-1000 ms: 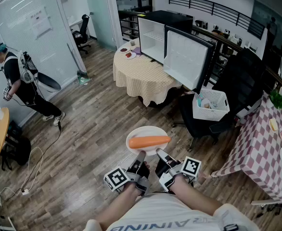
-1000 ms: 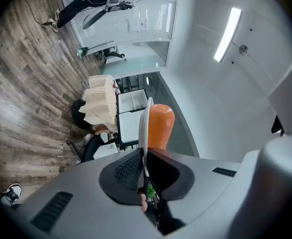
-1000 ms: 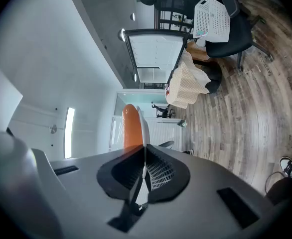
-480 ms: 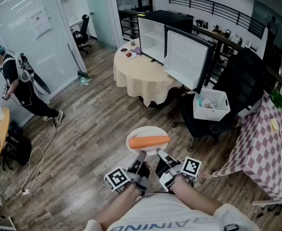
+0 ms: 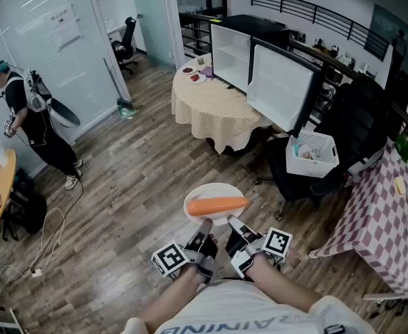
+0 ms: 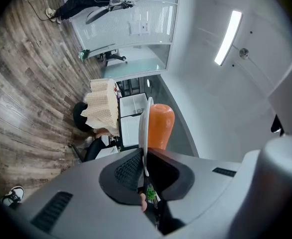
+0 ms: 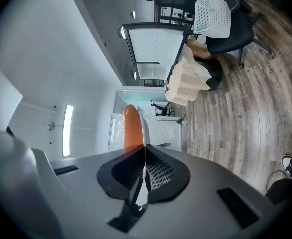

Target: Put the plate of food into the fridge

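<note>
My left gripper [image 5: 203, 224] and right gripper [image 5: 231, 223] each pinch the near rim of the white plate [image 5: 202, 191]. A carrot [image 5: 216, 205] lies across it. The plate is well apart from the open fridge [image 5: 232, 54], out in front of it.

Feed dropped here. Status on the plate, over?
Left gripper and right gripper shut on near rim of plate. Plate level, carrot on it. Fridge ahead, door open; table and chair flank the way.
</note>
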A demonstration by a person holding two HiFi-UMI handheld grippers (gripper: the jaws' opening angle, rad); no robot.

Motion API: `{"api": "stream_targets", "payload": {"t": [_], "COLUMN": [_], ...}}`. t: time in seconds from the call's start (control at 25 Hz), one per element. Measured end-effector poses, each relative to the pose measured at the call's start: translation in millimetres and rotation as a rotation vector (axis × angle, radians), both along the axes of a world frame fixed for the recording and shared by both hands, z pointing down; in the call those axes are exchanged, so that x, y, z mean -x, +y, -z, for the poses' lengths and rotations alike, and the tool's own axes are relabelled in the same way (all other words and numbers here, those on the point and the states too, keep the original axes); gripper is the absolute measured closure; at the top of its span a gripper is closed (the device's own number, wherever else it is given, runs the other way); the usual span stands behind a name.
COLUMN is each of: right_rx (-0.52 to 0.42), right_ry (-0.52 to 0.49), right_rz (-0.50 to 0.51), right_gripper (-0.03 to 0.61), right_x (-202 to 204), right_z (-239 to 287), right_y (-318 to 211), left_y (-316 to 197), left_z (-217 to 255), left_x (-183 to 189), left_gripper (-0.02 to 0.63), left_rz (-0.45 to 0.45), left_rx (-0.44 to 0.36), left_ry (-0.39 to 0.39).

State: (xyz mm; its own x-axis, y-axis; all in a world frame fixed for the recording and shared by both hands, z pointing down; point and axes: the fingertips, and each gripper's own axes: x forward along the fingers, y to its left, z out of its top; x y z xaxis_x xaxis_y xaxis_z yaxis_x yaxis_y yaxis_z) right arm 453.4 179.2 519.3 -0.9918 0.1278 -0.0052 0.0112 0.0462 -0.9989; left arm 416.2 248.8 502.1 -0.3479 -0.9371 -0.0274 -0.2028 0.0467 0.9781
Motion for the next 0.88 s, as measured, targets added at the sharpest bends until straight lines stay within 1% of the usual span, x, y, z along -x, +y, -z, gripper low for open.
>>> {"api": "stream_targets", "payload": {"t": [0.04,0.16,0.2,0.32,0.48,0.72,0.88], "right_rx": [-0.001,-0.005,-0.005,-0.001,0.002,-0.008,-0.014], "right_ry": [0.003,0.007,0.008,0.010,0.007,0.034,0.047], "right_rz": [0.001,0.004,0.003,-0.005,-0.007,0.011,0.030], "right_gripper": [0.548,0.548,0.548,0.548,0.548,0.548,0.548], "right_x": [3,14,19,32,50,70,89], "right_z": [-1,-2,-2,-5,-8,-11,-16], "right_y": [4,18,24,41,61,69,63], "left_y": [4,21,26,39,59,66,62], "left_z": [0,-4,-4,-1,-3,-8,-13], "left_x": [3,15,20,33,50,69,87], "left_gripper": [0.586,0.586,0.586,0.586,0.586,0.586,0.586], "left_rz": [0.001,0.004,0.003,-0.004,-0.002,0.006,0.027], "left_rx": [-0.005,0.021,0.016,-0.034,-0.043,-0.067,-0.058], "left_ry": [0.005,0.000,0.000,0.019,0.026,0.059,0.067]}}
